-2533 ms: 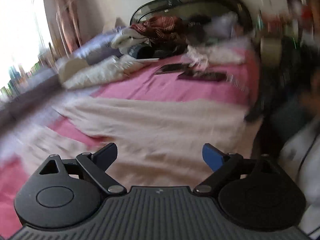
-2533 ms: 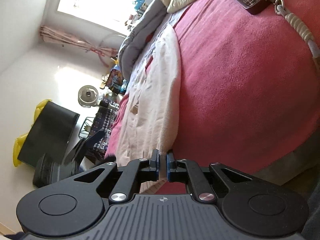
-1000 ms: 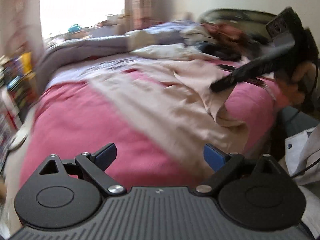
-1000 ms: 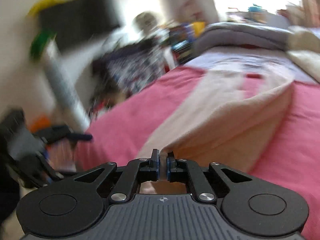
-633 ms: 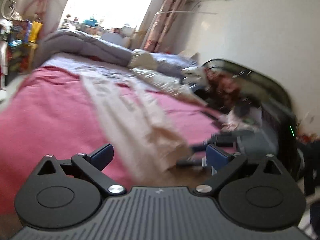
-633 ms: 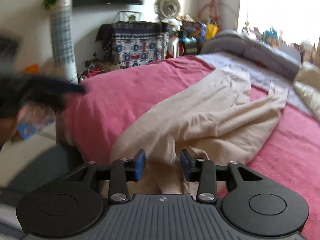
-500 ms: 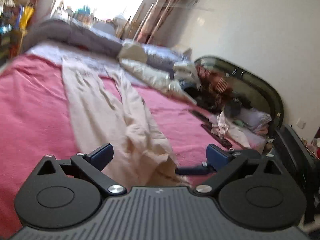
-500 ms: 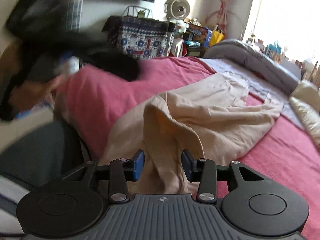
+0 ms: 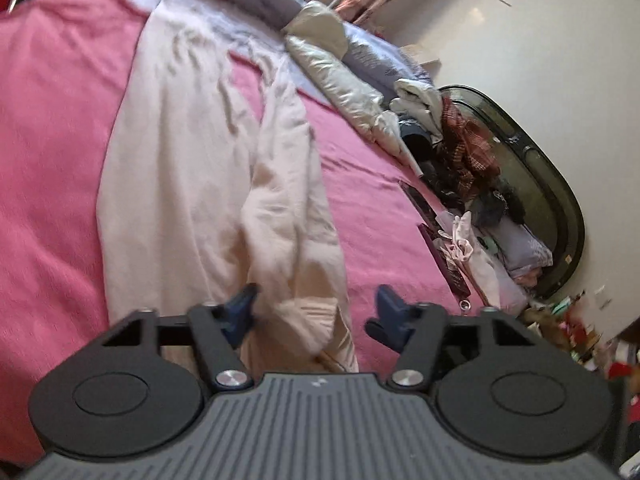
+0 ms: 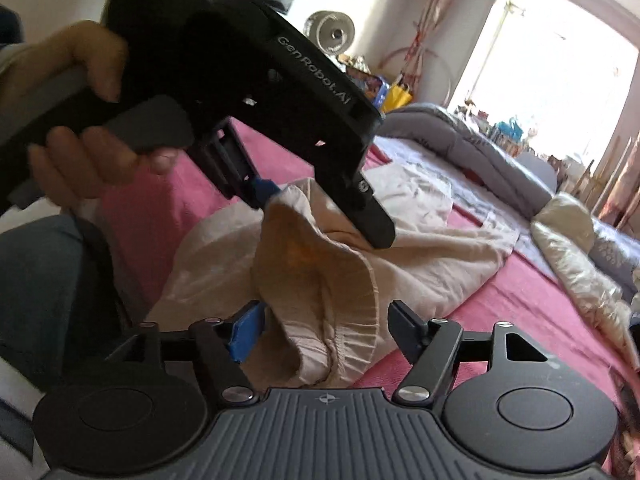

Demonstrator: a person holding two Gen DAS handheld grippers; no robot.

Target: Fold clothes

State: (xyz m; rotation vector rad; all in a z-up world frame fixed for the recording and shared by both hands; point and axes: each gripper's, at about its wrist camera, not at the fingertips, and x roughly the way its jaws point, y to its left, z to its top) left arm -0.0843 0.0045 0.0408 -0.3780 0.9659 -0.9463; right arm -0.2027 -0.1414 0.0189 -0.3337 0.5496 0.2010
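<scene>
On our left, the left gripper (image 10: 320,204) has its fingers spread w/ the raised waistband of the beige trousers (image 10: 320,264) between them, not clamped. The trousers lie lengthwise on the pink bedspread (image 9: 52,160), legs running twd the grey duvet (image 10: 460,140). To the right, our right gripper (image 10: 324,330) is spread too, waistband bunched between its fingers.

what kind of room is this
Almost certainly a lived-in bedroom. A bed with a pink cover fills both views, beige trousers lie spread across it, a grey duvet is bunched by the bright window, and a dark curved headboard stands at one end.
</scene>
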